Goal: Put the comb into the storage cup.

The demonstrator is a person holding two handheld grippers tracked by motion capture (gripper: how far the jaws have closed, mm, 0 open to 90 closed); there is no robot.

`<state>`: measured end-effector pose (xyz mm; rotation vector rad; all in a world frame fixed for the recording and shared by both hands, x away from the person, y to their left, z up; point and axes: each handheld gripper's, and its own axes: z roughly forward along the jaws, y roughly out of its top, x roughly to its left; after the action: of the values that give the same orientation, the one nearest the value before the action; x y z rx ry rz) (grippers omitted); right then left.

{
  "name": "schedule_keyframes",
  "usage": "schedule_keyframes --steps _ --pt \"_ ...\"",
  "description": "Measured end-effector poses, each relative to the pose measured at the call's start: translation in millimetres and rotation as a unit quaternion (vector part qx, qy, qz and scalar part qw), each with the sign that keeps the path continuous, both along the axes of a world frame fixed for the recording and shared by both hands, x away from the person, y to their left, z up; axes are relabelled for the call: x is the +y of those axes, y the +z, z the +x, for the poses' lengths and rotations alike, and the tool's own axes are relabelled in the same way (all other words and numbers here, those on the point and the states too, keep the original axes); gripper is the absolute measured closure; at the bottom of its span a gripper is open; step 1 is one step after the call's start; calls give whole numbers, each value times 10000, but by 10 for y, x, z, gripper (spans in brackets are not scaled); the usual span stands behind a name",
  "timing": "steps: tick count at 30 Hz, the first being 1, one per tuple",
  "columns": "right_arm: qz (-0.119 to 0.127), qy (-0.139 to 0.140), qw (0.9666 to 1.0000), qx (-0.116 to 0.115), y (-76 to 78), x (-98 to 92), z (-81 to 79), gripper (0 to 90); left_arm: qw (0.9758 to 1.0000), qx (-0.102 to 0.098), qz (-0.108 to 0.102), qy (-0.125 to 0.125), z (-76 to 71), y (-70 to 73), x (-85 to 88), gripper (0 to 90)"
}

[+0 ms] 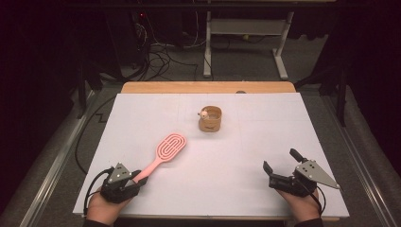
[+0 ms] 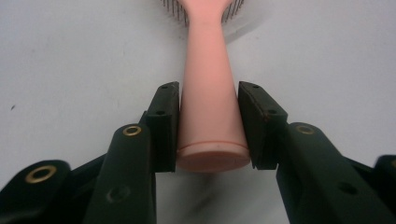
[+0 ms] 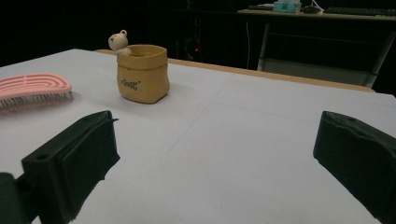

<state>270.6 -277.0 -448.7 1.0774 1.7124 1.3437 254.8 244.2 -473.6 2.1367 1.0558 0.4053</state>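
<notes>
The left claw (image 2: 208,126) has its 2 jaws pressed against the sides of the handle of the pink plastic hairbrush with an oval slotted head (image 1: 164,153), right at the butt end, and the brush lies flat on the white-covered bench (image 1: 265,142) near its front left. The step in hand looks like taking hold of the brush for a lift. To do it well, the person would keep the squeeze square across the handle — it tapers toward the head, so a loose pinch could let it slide forward out of the pads. Because the hold sits at the very end, the head will hang as a long lever; a slow, level rise, with the wrist kept from rolling, seems the safer way, and a grip slightly farther up the handle would be steadier.

The right claw (image 1: 283,165) rests at the front right with its jaws spread wide apart, holding nothing.

The brush handle is smooth, matte and round in section with a flat end cap; fine dark bristles show under the head. Well beyond it, near the middle of the bench, stands a small tan paper-like pouch with a rolled rim (image 3: 142,73) — soft-walled, upright, with a little cream bear figure (image 3: 118,42) peeping over its edge
</notes>
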Motion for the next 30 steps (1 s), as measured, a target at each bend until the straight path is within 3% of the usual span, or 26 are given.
schedule_keyframes --steps 6,12,14,17,18,22,24,25,30 --pt "-8 8 10000 21 -12 9 8 3 10000 -9 28 38 -166 -3 85 594" --pt "-25 32 10000 33 -19 36 10 3 9999 9 -105 72 -171 -16 127 584" --pt "-21 27 10000 46 -24 35 13 3 9999 -7 -69 130 -165 -7 125 506" --pt "-9 14 10000 60 -29 30 18 3 9998 -30 -93 164 -163 2 126 492" --pt "-3 16 10000 63 -31 27 21 4 9997 -58 -80 203 -162 9 123 422" --pt "6 24 10000 75 -34 24 20 3 9993 -190 -214 229 -150 50 119 298" --pt "4 23 10000 84 -37 24 19 4 9993 -166 -201 250 -136 58 117 274" --pt "-7 25 10000 84 -42 24 19 3 9994 -149 -184 268 -124 61 115 208" --pt "-29 59 9999 104 -57 47 24 3 9991 -122 -311 277 -42 79 99 117"
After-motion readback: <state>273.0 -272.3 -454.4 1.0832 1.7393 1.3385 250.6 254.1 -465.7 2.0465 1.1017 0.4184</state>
